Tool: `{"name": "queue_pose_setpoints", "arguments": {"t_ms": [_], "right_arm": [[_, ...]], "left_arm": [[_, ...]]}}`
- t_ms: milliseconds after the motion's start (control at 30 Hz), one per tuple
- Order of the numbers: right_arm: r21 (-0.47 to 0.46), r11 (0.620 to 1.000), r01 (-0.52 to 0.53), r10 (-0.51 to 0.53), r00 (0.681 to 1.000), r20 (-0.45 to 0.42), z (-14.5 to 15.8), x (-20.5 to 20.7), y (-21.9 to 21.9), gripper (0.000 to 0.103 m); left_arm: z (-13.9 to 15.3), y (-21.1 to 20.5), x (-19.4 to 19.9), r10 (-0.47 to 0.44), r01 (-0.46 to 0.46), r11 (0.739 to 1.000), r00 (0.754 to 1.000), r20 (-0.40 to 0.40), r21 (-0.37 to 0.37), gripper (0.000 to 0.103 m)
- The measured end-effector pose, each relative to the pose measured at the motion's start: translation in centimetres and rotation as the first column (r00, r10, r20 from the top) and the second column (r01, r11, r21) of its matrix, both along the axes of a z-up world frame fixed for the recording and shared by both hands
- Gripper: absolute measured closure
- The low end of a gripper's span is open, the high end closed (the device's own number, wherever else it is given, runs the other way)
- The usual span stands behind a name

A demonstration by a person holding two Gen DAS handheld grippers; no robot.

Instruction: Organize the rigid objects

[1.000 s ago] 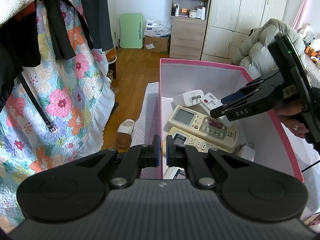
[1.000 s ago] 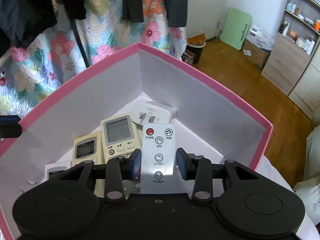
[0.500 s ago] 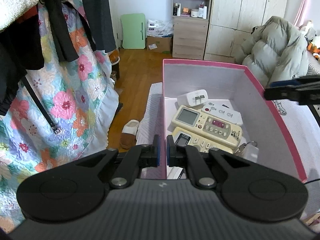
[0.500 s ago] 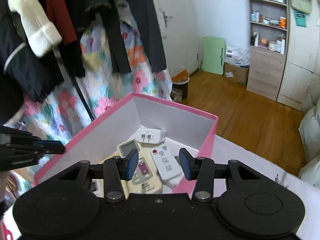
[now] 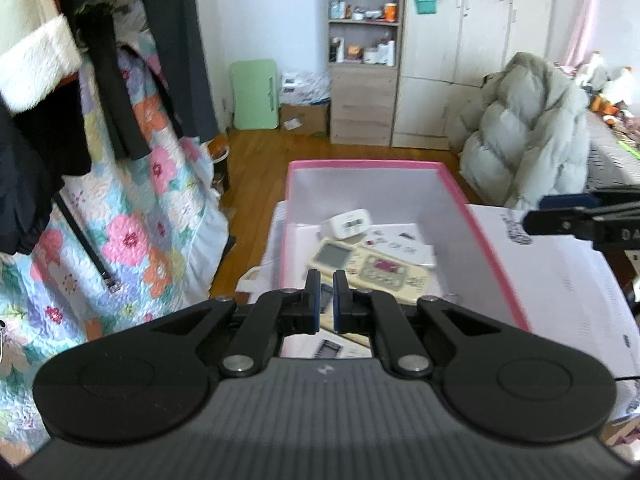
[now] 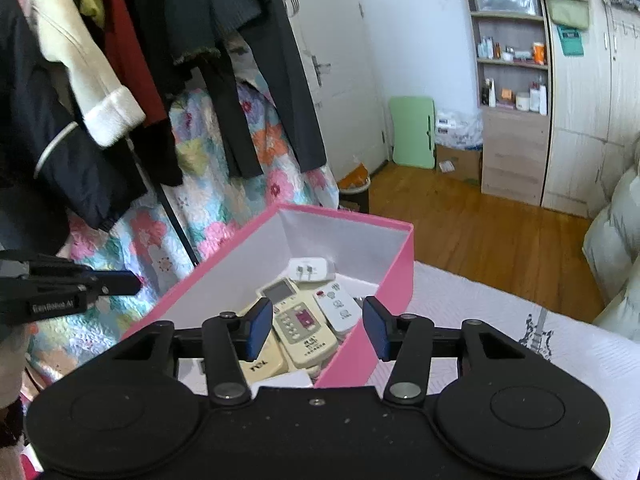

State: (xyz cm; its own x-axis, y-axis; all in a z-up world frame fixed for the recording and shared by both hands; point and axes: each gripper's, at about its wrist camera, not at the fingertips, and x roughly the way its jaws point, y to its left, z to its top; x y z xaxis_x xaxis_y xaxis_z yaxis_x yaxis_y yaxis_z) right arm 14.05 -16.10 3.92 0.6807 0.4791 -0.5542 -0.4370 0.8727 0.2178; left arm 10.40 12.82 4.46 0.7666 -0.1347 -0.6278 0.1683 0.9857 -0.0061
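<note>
Holding three remotes [image 6: 308, 330], one plug [image 6: 311, 270]: box [image 6: 396, 280]

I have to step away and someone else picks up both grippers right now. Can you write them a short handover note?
Left gripper: jaws shut, nothing between them, held above the near end of the pink box.
Right gripper: jaws have just been opening, nothing between them, held above the box's near corner.
Things: the white remote, two beige remotes, another at the near end and a white plug adapter all lie inside the box, which stands on a white cover.
Done: the white remote is released into the box.
Left: no other loose item shows in these views; look around before the next pick.
</note>
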Motion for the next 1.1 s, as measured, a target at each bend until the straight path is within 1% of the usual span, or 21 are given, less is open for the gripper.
{"name": "queue_pose_setpoints", "arguments": {"t_ms": [167,300,367,433,500,567,633,700,733,767,800,833,867,900,933,1000,1033,1100], "right_arm": [[-0.004,1.000,0.015,-0.014,0.999,0.049,1.1,-2.9,-0.3,0.044],[0.015,1.000,0.028,-0.029,0.997,0.073,1.8,-5.2,-1.3,0.041],[0.014,0.998,0.061,-0.062,0.995,0.079,2.0,-6.4,-1.7,0.040],[0.018,0.995,0.095,-0.096,0.992,0.078,2.0,-7.6,-2.3,0.039],[0.030,0.992,0.126,-0.128,0.988,0.082,2.1,-9.0,-3.1,0.037],[0.037,0.988,0.152,-0.155,0.984,0.086,2.2,-10.2,-3.8,0.031],[0.028,0.984,0.179,-0.180,0.979,0.091,2.2,-11.4,-4.0,0.029],[0.015,0.978,0.210,-0.210,0.973,0.092,2.0,-12.4,-4.2,0.024],[0.010,0.974,0.225,-0.225,0.970,0.093,1.9,-12.8,-4.2,0.014],[0.005,0.969,0.247,-0.246,0.964,0.096,1.7,-13.3,-4.1,0.008],[-0.002,0.963,0.268,-0.267,0.958,0.102,1.6,-13.7,-4.0,0.003],[-0.011,0.957,0.291,-0.287,0.951,0.113,1.4,-14.2,-3.9,0.002],[-0.019,0.949,0.316,-0.311,0.942,0.129,1.3,-14.7,-3.8,0.001],[-0.022,0.943,0.333,-0.327,0.935,0.137,1.2,-15.0,-3.7,0.001],[-0.023,0.937,0.349,-0.343,0.929,0.138,1.0,-15.2,-3.8,0.000],[-0.016,0.927,0.374,-0.370,0.921,0.122,0.9,-15.6,-4.1,0.000],[-0.015,0.922,0.387,-0.383,0.917,0.112,0.8,-15.7,-4.2,0.000],[-0.026,0.914,0.405,-0.400,0.911,0.104,0.7,-16.3,-4.3,0.000]], "left_arm": [[0.4,-1.6,-2.2,-0.019,0.019,0.999,1.000,-0.009,-0.032,0.098],[0.4,-2.8,-3.9,-0.031,0.030,0.998,0.999,-0.012,-0.048,0.093],[0.4,-3.6,-4.8,-0.034,0.034,0.998,0.999,-0.009,-0.053,0.087],[0.3,-4.5,-5.6,-0.039,0.039,0.997,0.999,0.000,-0.060,0.070],[0.2,-5.3,-6.2,-0.040,0.041,0.997,0.999,0.011,-0.060,0.061],[0.0,-6.2,-6.8,-0.034,0.034,0.998,0.999,0.020,-0.052,0.060],[-0.3,-6.9,-7.1,-0.027,0.028,0.998,0.999,0.019,-0.053,0.056],[-0.6,-7.5,-7.4,-0.017,0.018,0.998,1.000,0.013,-0.061,0.052],[-0.8,-7.9,-7.6,-0.013,0.014,0.998,1.000,0.011,-0.063,0.050],[-1.0,-8.2,-7.9,-0.012,0.013,0.998,1.000,0.012,-0.060,0.049],[-1.1,-8.6,-8.2,-0.011,0.011,0.998,1.000,0.014,-0.054,0.045],[-1.2,-8.9,-8.3,-0.006,0.007,0.999,1.000,0.016,-0.050,0.038],[-1.3,-9.2,-8.5,0.001,-0.001,0.999,1.000,0.020,-0.045,0.033],[-1.4,-9.4,-8.7,0.007,-0.006,0.999,1.000,0.022,-0.043,0.024],[-1.5,-9.5,-8.9,0.017,-0.016,0.999,1.000,0.025,-0.040,0.019],[-1.6,-9.8,-9.3,0.037,-0.036,0.999,0.999,0.035,-0.025,0.014],[-1.6,-9.8,-9.5,0.046,-0.046,0.999,0.998,0.041,-0.018,0.008],[-1.6,-10.0,-10.0,0.067,-0.067,0.998,0.996,0.060,-0.003,0.000]]}}
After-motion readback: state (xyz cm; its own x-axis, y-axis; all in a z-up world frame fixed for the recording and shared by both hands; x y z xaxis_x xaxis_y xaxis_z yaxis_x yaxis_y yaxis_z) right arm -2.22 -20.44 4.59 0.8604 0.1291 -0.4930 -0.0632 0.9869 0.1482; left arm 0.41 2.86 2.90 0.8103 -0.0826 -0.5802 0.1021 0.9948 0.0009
